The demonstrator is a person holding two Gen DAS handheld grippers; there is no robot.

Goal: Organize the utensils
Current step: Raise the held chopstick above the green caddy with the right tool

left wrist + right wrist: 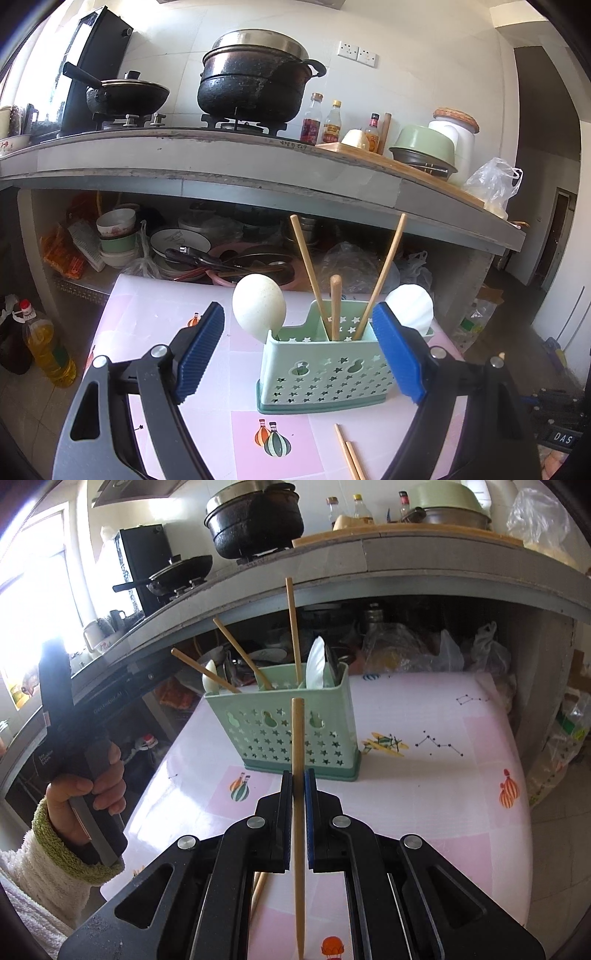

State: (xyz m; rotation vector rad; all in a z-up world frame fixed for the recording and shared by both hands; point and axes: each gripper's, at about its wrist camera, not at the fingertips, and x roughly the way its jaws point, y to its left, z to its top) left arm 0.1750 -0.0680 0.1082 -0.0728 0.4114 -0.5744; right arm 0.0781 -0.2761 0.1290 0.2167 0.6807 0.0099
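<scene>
The right gripper [298, 775] is clenched on one chopstick [297, 738], which runs nearly upright between the pads, its blunt end above them and its thin end low in that view. Beneath the gripper, part of another chopstick [258, 890] lies on the table [424, 794]. In the left view two loose chopsticks [349, 456] lie side by side on the pink patterned cloth at the near edge. The left gripper [301, 350] is released, its blue pads wide apart and holding nothing, with the caddy [325, 373] seen between them but untouched. A hand [86, 786] in a fleece sleeve grips that gripper's handle. The green star-punched caddy stands upright near the middle of the table. Three chopsticks [308, 269] stand in its centre compartment, leaning different ways; a white spoon [258, 310] sticks up from the left compartment and a white scalloped one [412, 308] from the right. Beyond the table, bowls [116, 236] and plates crowd an open shelf, and above it a black pot [255, 81] and a wok [125, 92] sit on the stove.
</scene>
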